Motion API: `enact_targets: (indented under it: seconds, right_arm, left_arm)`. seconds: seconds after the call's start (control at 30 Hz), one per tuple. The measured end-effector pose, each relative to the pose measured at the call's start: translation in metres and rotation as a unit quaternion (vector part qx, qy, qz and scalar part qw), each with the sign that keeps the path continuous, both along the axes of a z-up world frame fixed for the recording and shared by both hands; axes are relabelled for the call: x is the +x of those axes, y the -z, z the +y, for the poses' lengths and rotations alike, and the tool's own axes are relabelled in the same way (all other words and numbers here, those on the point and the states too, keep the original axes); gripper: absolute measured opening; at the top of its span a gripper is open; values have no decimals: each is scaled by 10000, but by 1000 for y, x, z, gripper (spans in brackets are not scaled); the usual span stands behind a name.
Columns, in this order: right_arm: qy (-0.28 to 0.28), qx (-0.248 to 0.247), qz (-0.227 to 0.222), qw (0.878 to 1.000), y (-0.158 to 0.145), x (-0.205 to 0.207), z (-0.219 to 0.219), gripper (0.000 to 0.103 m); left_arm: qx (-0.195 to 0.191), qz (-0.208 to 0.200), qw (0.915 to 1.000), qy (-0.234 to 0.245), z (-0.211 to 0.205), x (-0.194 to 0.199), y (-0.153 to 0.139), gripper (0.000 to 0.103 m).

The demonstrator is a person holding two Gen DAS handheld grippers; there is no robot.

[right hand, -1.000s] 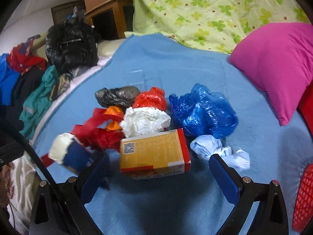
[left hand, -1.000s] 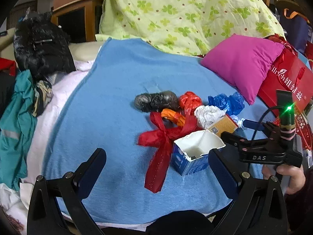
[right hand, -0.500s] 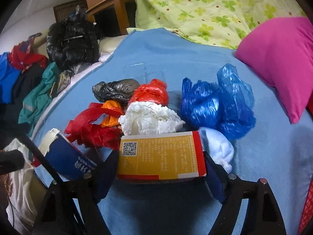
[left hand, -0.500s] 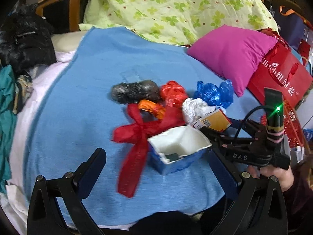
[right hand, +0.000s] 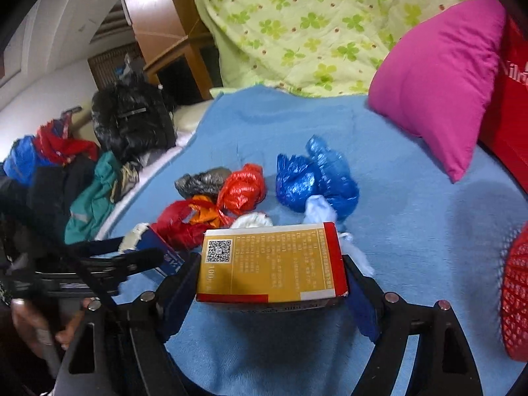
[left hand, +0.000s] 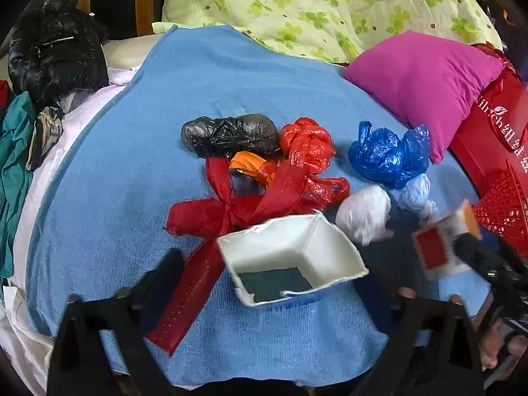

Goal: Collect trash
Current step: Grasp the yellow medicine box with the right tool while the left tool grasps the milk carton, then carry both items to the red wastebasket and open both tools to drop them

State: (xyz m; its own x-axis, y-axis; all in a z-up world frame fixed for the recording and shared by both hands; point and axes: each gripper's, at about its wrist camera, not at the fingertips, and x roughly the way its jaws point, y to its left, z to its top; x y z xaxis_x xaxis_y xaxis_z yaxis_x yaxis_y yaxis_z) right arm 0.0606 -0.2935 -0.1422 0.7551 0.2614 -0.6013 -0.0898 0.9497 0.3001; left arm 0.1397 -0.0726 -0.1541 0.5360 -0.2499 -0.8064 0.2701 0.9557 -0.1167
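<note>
A pile of trash lies on the blue blanket [left hand: 138, 171]: a black bag [left hand: 231, 135], a red bag [left hand: 307, 145], an orange wad [left hand: 250, 165], a blue bag [left hand: 386, 155], a white bag [left hand: 363, 217] and a red ribbon [left hand: 211, 217]. An open blue carton with a white inside [left hand: 290, 260] sits between the fingers of my left gripper [left hand: 267, 280]. Its jaws are closing, with a gap still on the left side. My right gripper [right hand: 270, 283] is shut on a yellow box [right hand: 270, 260] and holds it off the blanket. That box [left hand: 442, 241] is blurred in the left wrist view.
A magenta pillow [left hand: 422, 85] and a green flowered quilt [left hand: 323, 6] lie behind the pile. A red paper bag [left hand: 488, 138] and a red mesh basket [right hand: 514, 300] stand on the right. A black jacket [left hand: 56, 59] and heaped clothes [right hand: 82, 198] line the left edge.
My left gripper came forward and down over the carton and its jaws narrowed. My right gripper closed on the yellow box and carried it up and to the right, away from the pile.
</note>
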Motion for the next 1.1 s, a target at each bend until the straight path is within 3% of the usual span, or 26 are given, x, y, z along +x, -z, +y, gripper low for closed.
enact_targets:
  seconds: [0.07,0.17,0.37,0.63,0.87,1.1]
  right_arm:
    - [48,135,-128,9998,-7,-9,-7,84]
    - [164,373,-326,9986,-18,-23,-21,84]
    - [576,621,-820,9930,-49,-55,-52,84]
    - [1269,547,-1564,9780,-96,-108,-99,84]
    - [1966,586,-1748,9630,-103,-151,-154,84]
    - [2641,822,-1692,9460,-92,-188,-218,84]
  left_arm:
    - [-79,36,9999,106,-3,0,1,67]
    - [34,-66,9998,198,-6,-5,0,58]
    - [22,-189,9994,271,-6,-12,-14,57]
    - [23,-855,9939,701,-27,-38,-66,57]
    - [-445,-1264,9767,1674,-85,-57,-116,57]
    - [-787,-1162,9580,2501,-171,-60,-141,57]
